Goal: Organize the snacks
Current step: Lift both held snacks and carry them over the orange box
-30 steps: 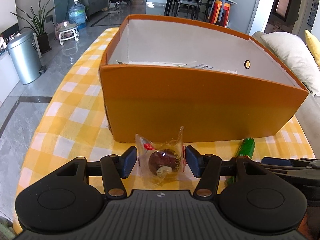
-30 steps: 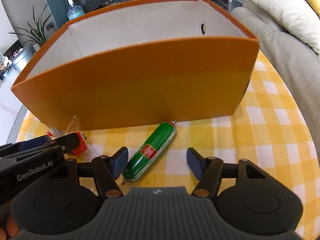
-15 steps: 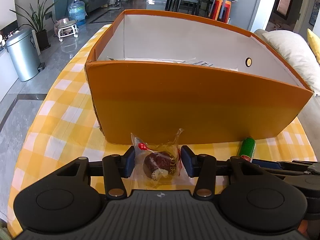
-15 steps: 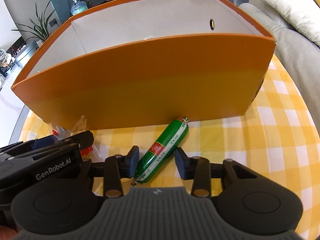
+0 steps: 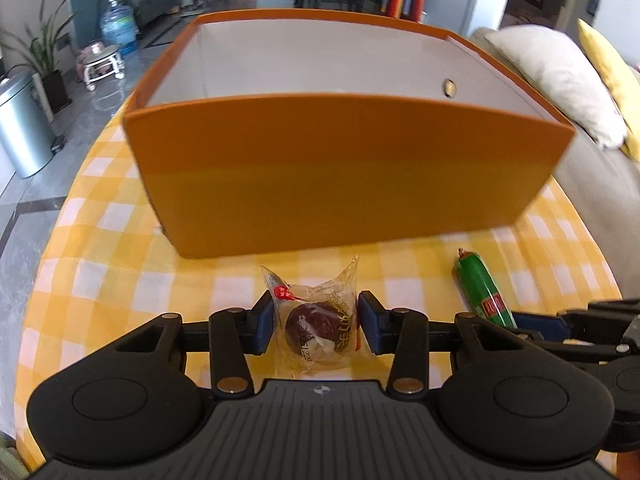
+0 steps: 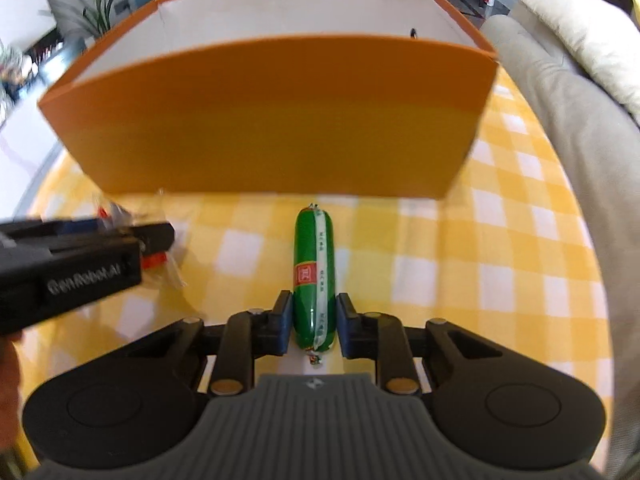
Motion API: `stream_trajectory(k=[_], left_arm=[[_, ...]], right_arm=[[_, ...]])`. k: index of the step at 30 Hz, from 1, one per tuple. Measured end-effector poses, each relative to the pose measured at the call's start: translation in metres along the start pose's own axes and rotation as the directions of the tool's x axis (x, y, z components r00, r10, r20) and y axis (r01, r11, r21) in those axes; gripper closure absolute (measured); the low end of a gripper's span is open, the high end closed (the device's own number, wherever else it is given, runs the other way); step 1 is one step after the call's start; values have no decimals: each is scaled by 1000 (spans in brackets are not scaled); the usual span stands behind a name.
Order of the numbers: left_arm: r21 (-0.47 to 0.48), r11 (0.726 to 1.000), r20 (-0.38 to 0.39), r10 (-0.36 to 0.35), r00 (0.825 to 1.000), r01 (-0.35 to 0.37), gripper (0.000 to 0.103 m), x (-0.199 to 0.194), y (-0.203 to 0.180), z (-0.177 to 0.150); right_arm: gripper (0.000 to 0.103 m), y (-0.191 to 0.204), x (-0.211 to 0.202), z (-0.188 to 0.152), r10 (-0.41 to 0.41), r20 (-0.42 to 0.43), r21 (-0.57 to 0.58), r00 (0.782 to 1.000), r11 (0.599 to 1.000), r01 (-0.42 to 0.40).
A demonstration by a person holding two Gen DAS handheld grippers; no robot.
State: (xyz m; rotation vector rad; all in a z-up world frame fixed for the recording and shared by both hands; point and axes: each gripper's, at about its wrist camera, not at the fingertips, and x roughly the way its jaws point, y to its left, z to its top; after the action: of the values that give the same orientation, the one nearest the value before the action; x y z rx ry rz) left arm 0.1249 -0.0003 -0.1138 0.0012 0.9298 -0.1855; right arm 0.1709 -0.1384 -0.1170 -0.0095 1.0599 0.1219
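Observation:
An orange box [image 5: 344, 176] with a white inside stands on the yellow checked tablecloth [image 5: 100, 248]; it also shows in the right wrist view [image 6: 272, 120]. My left gripper [image 5: 316, 326] is shut on a clear-wrapped chocolate snack [image 5: 314, 324], held in front of the box. My right gripper [image 6: 311, 326] is shut on a green sausage stick [image 6: 314, 280], which points toward the box. The sausage also shows in the left wrist view [image 5: 482, 292]. The left gripper [image 6: 80, 256] shows at the left of the right wrist view.
A grey sofa [image 6: 568, 128] with a cream cushion [image 5: 560, 76] borders the table on the right. A metal bin [image 5: 20, 132], a water bottle [image 5: 116, 28] and plants stand on the floor at left. Dining chairs stand far behind.
Both grippers closed on their snacks and pulled back from the box. The sausage turned from slanted to straight between my right fingers.

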Motion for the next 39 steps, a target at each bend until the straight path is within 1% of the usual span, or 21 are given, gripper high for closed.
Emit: stream_trajectory(k=[7,9,11,12,13,16,19,23,26,27,28,30,39], left_arm=[[-8,1000,-8,-2,1000,2,54,-2,-2,-4],[-10,1000,-6,-4,1000,4,54,-3,-2,-5],[-7,1000,-2,-8,1000,8,54,-3,-1,-5],[-7,1000,0,-10,1000,10,54,-3,0,-6],[-8,1000,1,-11,1000,11,54,-3,0,-6],[-18,1000,1,-17,1000,17,54,-2,1,-6],[-23,999,-7,-27,1000,27,54,0,2,-6],[-34,999,-4,-39,999,39,55,-1,5,-6],[-32,998,-5,-47,999,47,56,-1,6,-7],[-31,998,-6,-48,999,48,56,-2,6,-7],[-27,999,-7,-47,999,46,57,-1,6,-7],[-21,999,-8,-44,999,44,57,-2,6,-7],[-17,998,-8,-53,999,53,59,-3,1,-6]], right_arm=[[83,-10,-6,-12,13,23,-21,1000,1000,-13],[81,-8,-4,-9,17,32,-22,999,1000,-17],[77,-12,-5,-12,29,52,-16,998,999,-28],[68,-14,-8,-14,36,67,-7,997,999,-36],[65,-16,-10,-14,43,82,2,996,999,-43],[64,-18,-10,-12,53,99,21,994,998,-56],[64,-19,-7,-9,55,103,49,993,997,-61],[65,-14,-2,-3,40,120,15,992,999,-42],[66,-14,1,0,48,119,21,992,998,-51],[69,-14,3,1,51,117,22,992,998,-54],[76,-15,4,1,53,113,22,992,998,-56],[82,-15,8,2,53,101,24,993,998,-56],[84,-15,9,3,45,89,18,995,999,-47]])
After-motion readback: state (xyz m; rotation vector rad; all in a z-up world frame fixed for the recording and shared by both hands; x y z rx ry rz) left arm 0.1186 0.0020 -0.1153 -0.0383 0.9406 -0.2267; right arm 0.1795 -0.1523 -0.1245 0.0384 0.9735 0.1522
